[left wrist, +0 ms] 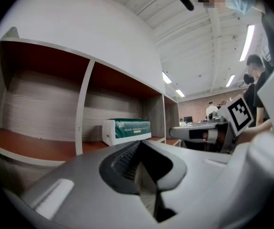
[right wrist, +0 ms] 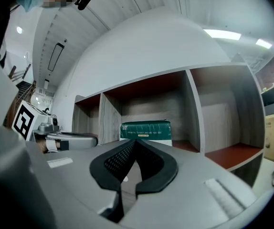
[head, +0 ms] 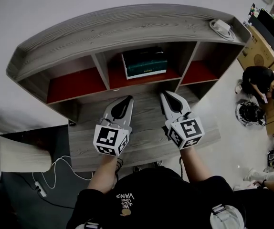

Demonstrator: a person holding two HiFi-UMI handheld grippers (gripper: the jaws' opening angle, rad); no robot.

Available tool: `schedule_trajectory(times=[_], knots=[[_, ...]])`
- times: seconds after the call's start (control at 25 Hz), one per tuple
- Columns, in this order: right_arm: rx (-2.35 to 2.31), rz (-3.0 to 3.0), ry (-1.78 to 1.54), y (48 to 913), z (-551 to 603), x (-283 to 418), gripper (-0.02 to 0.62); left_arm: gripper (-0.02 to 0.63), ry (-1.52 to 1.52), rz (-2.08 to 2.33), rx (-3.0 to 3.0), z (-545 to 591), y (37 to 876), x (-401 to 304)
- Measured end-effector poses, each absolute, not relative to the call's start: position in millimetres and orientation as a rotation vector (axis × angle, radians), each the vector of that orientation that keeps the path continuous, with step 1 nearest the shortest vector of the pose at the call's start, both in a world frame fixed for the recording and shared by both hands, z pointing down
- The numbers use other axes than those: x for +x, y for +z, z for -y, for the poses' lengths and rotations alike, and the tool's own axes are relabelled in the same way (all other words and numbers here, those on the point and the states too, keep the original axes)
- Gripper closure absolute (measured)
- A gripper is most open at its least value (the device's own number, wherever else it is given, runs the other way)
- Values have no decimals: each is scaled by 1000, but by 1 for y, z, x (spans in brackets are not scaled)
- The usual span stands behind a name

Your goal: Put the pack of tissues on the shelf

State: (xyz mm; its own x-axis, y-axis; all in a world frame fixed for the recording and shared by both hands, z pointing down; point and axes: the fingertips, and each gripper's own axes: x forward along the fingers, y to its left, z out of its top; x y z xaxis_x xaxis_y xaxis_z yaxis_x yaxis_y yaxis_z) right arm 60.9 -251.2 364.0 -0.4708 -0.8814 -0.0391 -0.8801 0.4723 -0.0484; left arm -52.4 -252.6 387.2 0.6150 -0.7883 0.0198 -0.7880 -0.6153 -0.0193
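The left tool and right tool are pressed together, empty. The pack of tissues sits ahead in the shelf, so best retreat straight back.

From my head camera the room is evenly, softly lit from overhead and fairly sharp; the wide lens bows the shelf into an arc, and shadow pools in its compartments. In both gripper views ceiling light strips blow out white, a black vignette rings the curved edges, and my left hand-held gripper and right hand-held gripper loom soft, out of focus.
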Motion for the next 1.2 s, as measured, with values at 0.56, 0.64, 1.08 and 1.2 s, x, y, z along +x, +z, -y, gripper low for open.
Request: schedule_trajectory(times=[0.56,0.64,1.08,1.2], knots=[[-1732,-2551,-45,383,193,57,592,554,-43,-1240,-2901,199,409,-68],[-1747,-2540,-63,388,186,55,592,554,-45,-1230,-2914,192,414,-71],[-1801,-2490,-103,414,151,52,592,554,-63,-1181,-2968,161,439,-86],[-1814,-2477,-120,422,142,53,592,554,-62,-1160,-2975,153,444,-85]])
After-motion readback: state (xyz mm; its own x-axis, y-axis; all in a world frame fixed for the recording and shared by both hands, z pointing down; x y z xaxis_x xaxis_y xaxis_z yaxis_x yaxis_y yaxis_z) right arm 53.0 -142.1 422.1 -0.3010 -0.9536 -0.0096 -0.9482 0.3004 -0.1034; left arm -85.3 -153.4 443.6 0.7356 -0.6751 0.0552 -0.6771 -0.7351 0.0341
